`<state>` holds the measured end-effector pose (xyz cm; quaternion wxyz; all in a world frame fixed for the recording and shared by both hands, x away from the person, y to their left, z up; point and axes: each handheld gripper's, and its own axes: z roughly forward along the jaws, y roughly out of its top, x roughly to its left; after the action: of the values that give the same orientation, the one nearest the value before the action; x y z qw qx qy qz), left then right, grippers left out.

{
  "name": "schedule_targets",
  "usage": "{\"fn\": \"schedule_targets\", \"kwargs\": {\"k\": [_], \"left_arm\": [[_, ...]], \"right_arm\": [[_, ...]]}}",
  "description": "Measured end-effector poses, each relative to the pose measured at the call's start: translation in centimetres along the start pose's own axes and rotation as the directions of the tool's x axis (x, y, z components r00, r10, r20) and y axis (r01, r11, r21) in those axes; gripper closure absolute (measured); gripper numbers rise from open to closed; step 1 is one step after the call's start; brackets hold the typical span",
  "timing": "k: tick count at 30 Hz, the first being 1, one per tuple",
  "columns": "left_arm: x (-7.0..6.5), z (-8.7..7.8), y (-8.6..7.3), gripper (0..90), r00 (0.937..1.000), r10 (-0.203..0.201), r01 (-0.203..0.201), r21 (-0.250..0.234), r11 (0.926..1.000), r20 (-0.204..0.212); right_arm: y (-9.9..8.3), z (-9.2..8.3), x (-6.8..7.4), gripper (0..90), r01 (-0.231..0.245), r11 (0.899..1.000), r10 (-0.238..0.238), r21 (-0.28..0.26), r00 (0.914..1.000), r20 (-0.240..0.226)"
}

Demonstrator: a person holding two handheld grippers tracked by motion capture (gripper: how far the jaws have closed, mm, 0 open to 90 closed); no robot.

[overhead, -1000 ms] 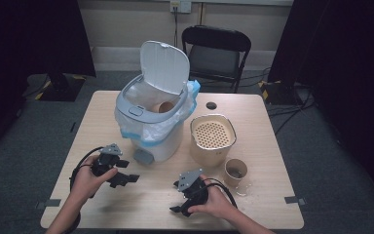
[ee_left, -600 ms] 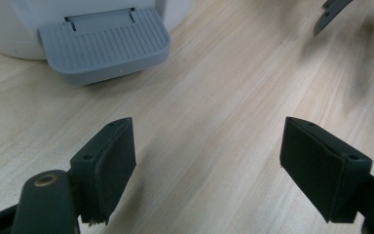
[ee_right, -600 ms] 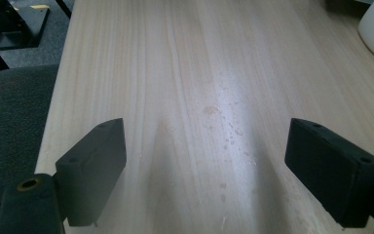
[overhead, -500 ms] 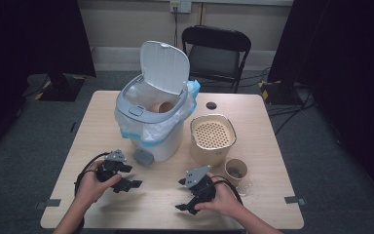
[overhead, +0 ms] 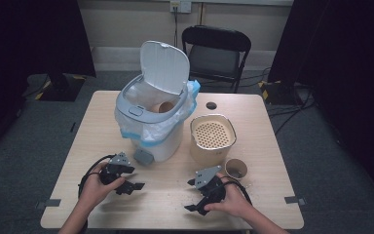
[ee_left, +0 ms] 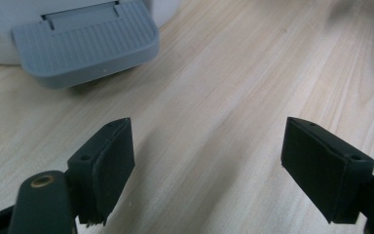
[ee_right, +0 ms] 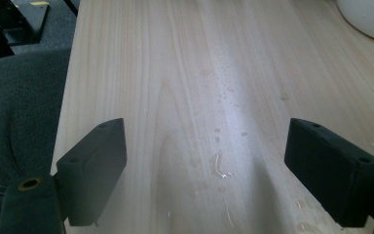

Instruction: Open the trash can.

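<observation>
A white pedal bin (overhead: 151, 131) stands mid-table with its lid up and a blue-edged liner; a brown paper cup (overhead: 163, 106) lies inside it. My left gripper (overhead: 137, 185) rests low over the table in front of the bin. In the left gripper view its jaws (ee_left: 207, 165) stand wide open and empty over bare wood, with the bin's grey pedal (ee_left: 85, 41) just ahead. My right gripper (overhead: 191, 196) is held near the front edge, pointing left. Its jaws (ee_right: 207, 161) are open too, with nothing between them.
A cream perforated container (overhead: 213, 139) sits right of the bin, and a second paper cup (overhead: 235, 168) stands just in front of it, close to my right hand. Small specks (ee_right: 219, 168) dot the wooden table (overhead: 102, 126). A black chair (overhead: 216, 48) stands behind the table.
My right gripper has shifted a little to the right, nearer the paper cup on the table. The left gripper has barely moved. Both stay open.
</observation>
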<state>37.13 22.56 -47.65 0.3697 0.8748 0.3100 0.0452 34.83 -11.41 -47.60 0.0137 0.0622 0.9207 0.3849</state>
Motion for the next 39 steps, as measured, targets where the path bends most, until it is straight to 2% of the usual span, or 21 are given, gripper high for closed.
{"fn": "schedule_targets", "kwargs": {"k": [5,9,13,19,21,22,28,29,31,32,39], "left_arm": [[0.0,0.2,-0.2,19.5,0.9999,0.013,-0.013,0.009,0.9999,-0.006],[0.0,0.6,-0.5,19.2,0.9992,0.04,-0.04,0.028,0.9988,-0.007],[-0.2,1.0,-0.7,17.5,0.9965,0.084,-0.083,0.049,0.9953,-0.008],[-0.7,1.3,-0.9,15.0,0.9851,0.169,-0.167,0.058,0.9842,-0.031],[-0.8,1.4,-1.0,13.5,0.9867,0.16,-0.158,0.042,0.9865,-0.031],[-0.7,1.3,-1.1,12.7,0.9848,0.171,-0.169,0.047,0.9845,-0.031],[-0.6,1.5,-1.6,9.8,0.9839,0.177,-0.177,0.003,0.9842,-0.023],[-0.6,1.6,-1.7,8.5,0.9849,0.172,-0.172,-0.012,0.985,-0.02],[-0.6,1.8,-1.8,3.9,0.981,0.194,-0.194,-0.017,0.9808,-0.009],[-0.7,2.0,-1.9,0.0,0.9818,0.19,-0.19,-0.03,0.9813,-0.007],[-0.6,1.9,-2.0,0.0,0.9805,0.197,-0.197,-0.034,0.9799,-0.005]], "right_arm": [[-0.1,-0.7,0.0,14.9,-0.004,1.0,0.003,-0.013,1.0,-0.003],[-0.5,-1.1,0.0,14.5,-0.008,1.0,0.008,-0.011,1.0,0.002],[-0.8,-1.6,0.1,14.7,-0.014,1.0,0.014,-0.008,0.9999,0.001],[-1.1,-2.5,0.0,14.7,-0.023,1.0,0.023,-0.02,0.9997,0.004],[-1.3,-2.7,0.1,14.8,-0.023,1.0,0.024,-0.018,0.9997,0.004],[-1.3,-2.8,0.1,14.8,-0.023,1.0,0.023,-0.02,0.9997,0.005],[-1.7,-3.4,0.3,14.9,-0.023,1.0,0.023,-0.019,0.9997,0.0],[-1.7,-3.4,0.4,14.9,-0.022,1.0,0.022,-0.021,0.9997,-0.003],[-1.7,-3.5,0.4,15.0,-0.022,1.0,0.022,-0.018,0.9998,-0.004],[-1.7,-3.6,0.4,15.0,-0.021,1.0,0.02,-0.017,0.9998,-0.004],[-2.0,-3.9,0.5,15.6,-0.027,0.999,0.027,-0.022,0.9995,-0.014]]}}
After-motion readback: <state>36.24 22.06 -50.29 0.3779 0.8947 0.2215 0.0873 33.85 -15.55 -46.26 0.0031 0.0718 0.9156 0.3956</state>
